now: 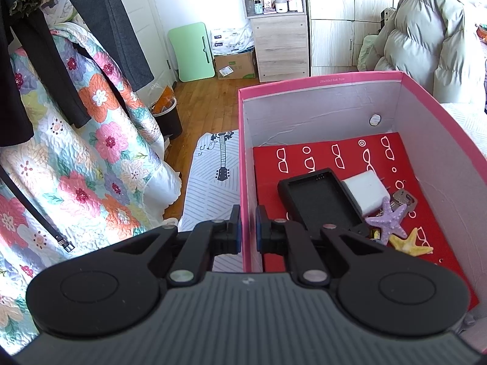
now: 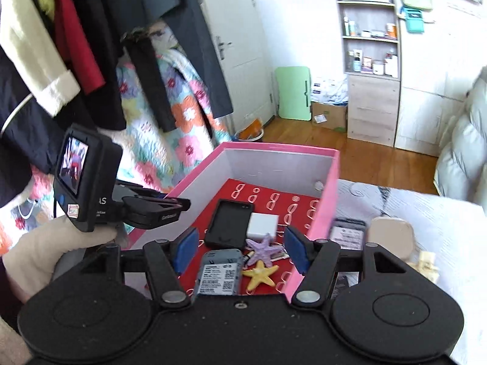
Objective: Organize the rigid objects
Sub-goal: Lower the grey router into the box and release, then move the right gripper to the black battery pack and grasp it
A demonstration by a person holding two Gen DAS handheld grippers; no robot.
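The left claw [image 1: 249,228] is pinching the box [image 1: 359,79] by its thin pink cardboard wall, pads nearly together, so the box, sitting on the bed [image 2: 441,228], is likely to tip or crease if that hand pulls. The right claw [image 2: 240,251] is hanging wide open over the box, gripping nothing; a grey slab [image 2: 217,273] is lying below it on the red liner, and whether the pads are touching it I cannot tell. Closing carelessly risks knocking the knobbly purple starfish [image 2: 264,248] and yellow starfish [image 2: 260,273], the rubbery black case [image 2: 228,222] or the smooth white charger [image 2: 262,224].
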